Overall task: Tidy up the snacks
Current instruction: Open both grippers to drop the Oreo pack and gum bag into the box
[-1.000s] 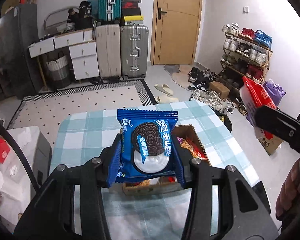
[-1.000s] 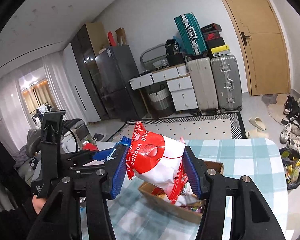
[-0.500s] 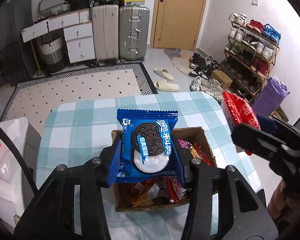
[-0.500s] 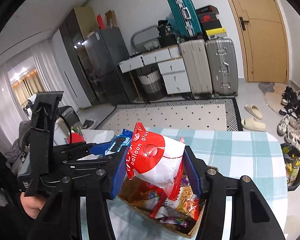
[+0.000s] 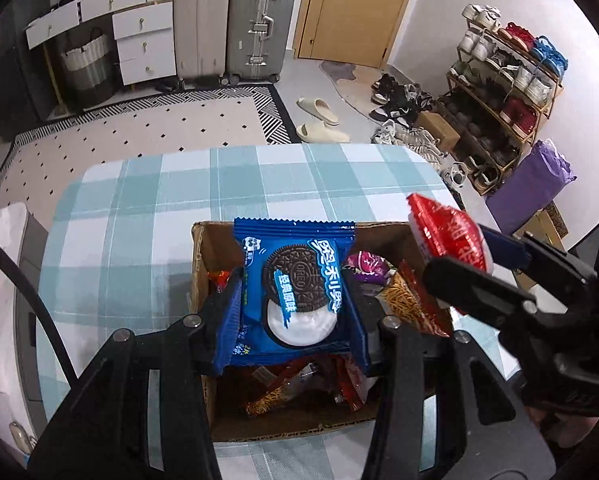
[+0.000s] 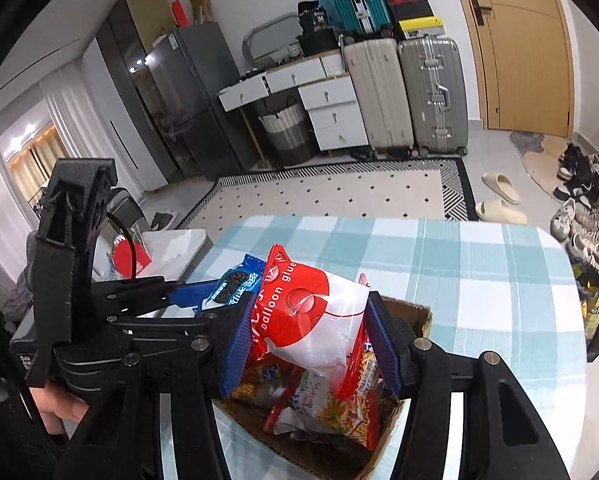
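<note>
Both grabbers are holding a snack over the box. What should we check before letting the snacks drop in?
1. Left gripper squeezes the blue cookie packet between its pads: ok.
2. Right gripper squeezes the red and white packet: ok.
3. Cardboard box is open on top, sitting on the checked tablecloth: ok.
4. Cookie packet is over the box opening: ok.
5. Red and white packet is over the box, near its right edge in the left camera: ok, though close.
6. Room left inside: cannot tell; the box already holds many snack bags.
</note>
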A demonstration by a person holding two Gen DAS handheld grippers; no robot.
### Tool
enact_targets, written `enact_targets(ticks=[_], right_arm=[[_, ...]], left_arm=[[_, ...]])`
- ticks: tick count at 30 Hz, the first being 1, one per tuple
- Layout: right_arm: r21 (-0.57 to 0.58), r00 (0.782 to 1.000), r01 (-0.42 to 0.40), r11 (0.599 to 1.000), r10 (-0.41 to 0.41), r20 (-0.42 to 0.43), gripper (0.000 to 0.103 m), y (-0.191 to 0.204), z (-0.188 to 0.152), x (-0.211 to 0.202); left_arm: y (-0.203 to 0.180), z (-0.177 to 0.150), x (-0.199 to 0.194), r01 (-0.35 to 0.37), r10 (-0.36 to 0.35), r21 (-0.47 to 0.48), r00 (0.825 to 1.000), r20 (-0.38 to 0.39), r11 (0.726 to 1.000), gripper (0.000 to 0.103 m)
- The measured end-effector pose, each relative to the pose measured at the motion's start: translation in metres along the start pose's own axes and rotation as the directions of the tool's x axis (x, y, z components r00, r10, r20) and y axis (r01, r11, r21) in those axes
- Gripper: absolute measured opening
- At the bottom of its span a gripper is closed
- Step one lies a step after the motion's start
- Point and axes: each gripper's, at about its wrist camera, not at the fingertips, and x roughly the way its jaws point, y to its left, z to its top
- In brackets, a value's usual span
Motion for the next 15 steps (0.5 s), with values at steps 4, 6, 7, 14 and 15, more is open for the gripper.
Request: enact_targets(ticks=[4,6,7,14,15], right_arm=[[0.008,1.000,0.000,1.000,0.000,-0.020,0.059,-0.004,-0.004,0.012],[0.002,1.000,-0.007,1.000,0.008,-0.023,0.061,-0.006,-0.003,0.017],[-0.006,1.000,-0.006,1.000,0.006,-0.021,0.062,-0.006,-0.003,0.018],[-0.020,1.000,0.005,1.000,-0.005,0.003,0.066,-0.007,-0.007,0.010],[-0.020,1.000,0.006,1.000,-0.006,0.010,0.067,-0.007,-0.007,0.008]], left_arm=[[0.001,-0.001,0.008,-0.001,0.001,0.001,1.000,-0.003,1.000,0.043],[0.002,-0.003,0.007,-0.015,0.015,-0.001,1.000,-0.004,1.000,0.048],[0.003,-0.004,0.006,-0.017,0.017,-0.004,1.000,-0.004,1.000,0.049],[0.005,-0.018,-0.020,-0.033,0.033,-0.008,0.998,0.049,0.999,0.058],[0.004,-0.021,-0.026,-0.036,0.036,-0.005,0.998,0.057,0.999,0.059]])
